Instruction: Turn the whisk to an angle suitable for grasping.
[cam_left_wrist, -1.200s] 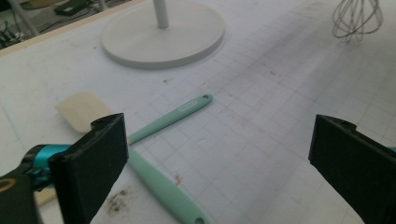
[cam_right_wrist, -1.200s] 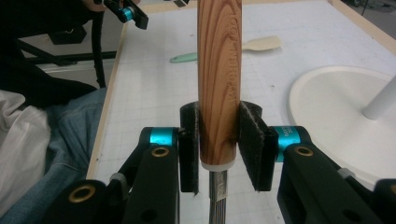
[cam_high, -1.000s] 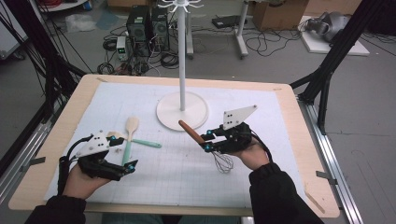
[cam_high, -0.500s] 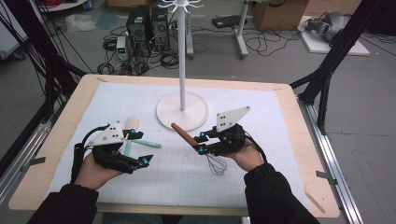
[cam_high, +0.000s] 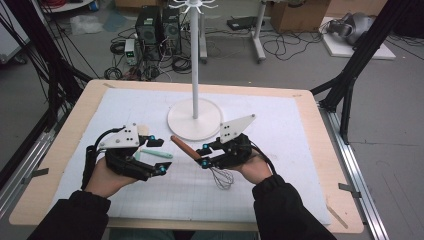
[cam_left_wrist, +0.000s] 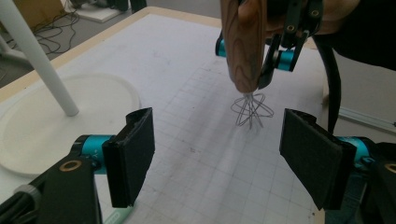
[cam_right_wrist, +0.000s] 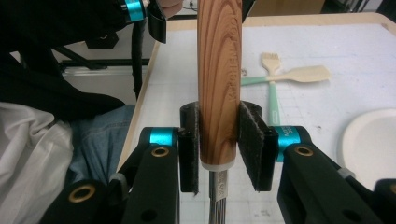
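White gridded mat (cam_high: 300, 165), whisk (cam_high: 221, 176) wooden handle clamped between right gripper (cam_high: 205, 156) jaws, left gripper (cam_high: 159, 156) jaws wide apart, empty.

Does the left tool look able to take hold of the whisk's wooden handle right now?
Probably yes. The left tool is open and points at the whisk, which the right tool holds up off the table; nothing lies between them.

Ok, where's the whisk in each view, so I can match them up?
High view: whisk just below centre, held in the right gripper, wooden handle pointing up-left, wires down-right.
Left gripper view: top centre, handle hanging down, wires below it.
Right gripper view: centre, handle upright between the fingers.
Shared landmark: the white round stand base, also and.
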